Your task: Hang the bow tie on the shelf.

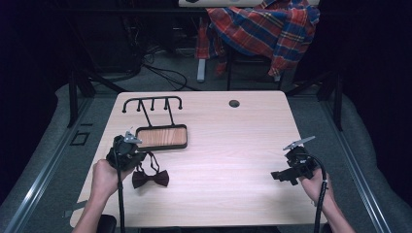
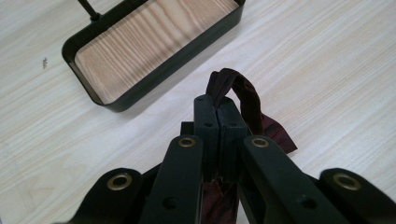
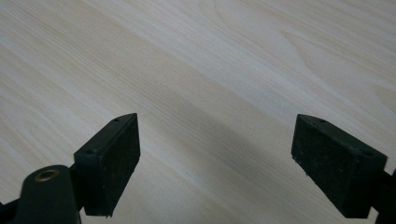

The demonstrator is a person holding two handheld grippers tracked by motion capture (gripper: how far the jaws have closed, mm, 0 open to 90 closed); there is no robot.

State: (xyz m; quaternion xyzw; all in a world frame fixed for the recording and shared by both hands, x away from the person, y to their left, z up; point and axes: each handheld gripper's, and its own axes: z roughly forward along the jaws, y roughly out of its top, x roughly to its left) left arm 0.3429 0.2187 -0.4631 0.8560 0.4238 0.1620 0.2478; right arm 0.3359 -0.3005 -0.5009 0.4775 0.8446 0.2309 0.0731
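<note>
While the left gripper (image 2: 218, 116) has its jaws pinched on the strap of the dark red bow tie (image 1: 150, 178), the black tray (image 2: 154, 46) sits just ahead of them, and the right gripper (image 3: 217, 163) waits far off, jaws spread wide.

A dark burgundy bow tie (image 1: 150, 178) lies on the pale wood-grain table (image 1: 228, 145). The tray (image 1: 162, 137) has a black rim and reddish-brown striped wood floor. Far right, a red, blue and orange plaid shirt (image 1: 265, 29) hangs.
</note>
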